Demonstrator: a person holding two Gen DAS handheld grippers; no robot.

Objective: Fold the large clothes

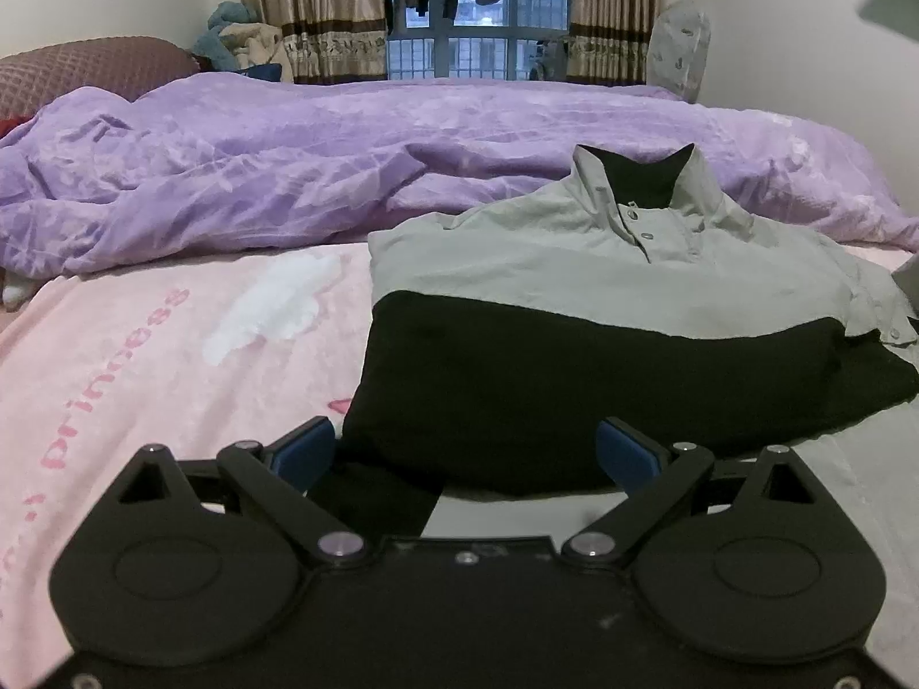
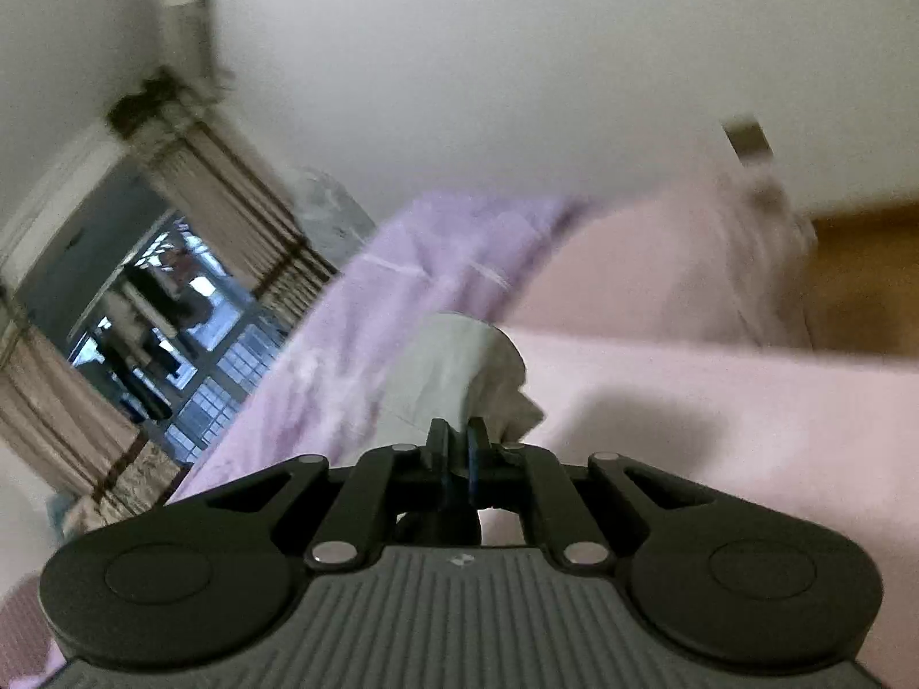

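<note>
A grey jacket (image 1: 551,252) with a black lining lies partly folded on the pink bedspread (image 1: 143,356), collar up at the far side, its black lower part (image 1: 574,390) turned up toward me. My left gripper (image 1: 465,451) is open, its blue-padded fingers either side of the near black edge, holding nothing. In the tilted, blurred right wrist view, my right gripper (image 2: 458,448) is shut on a grey fold of the jacket (image 2: 454,367) and holds it above the bed.
A crumpled purple duvet (image 1: 287,172) lies across the far half of the bed. A maroon pillow (image 1: 80,74) sits far left. Curtains and a window (image 1: 471,23) are behind. The wooden floor (image 2: 861,275) shows past the bed's edge.
</note>
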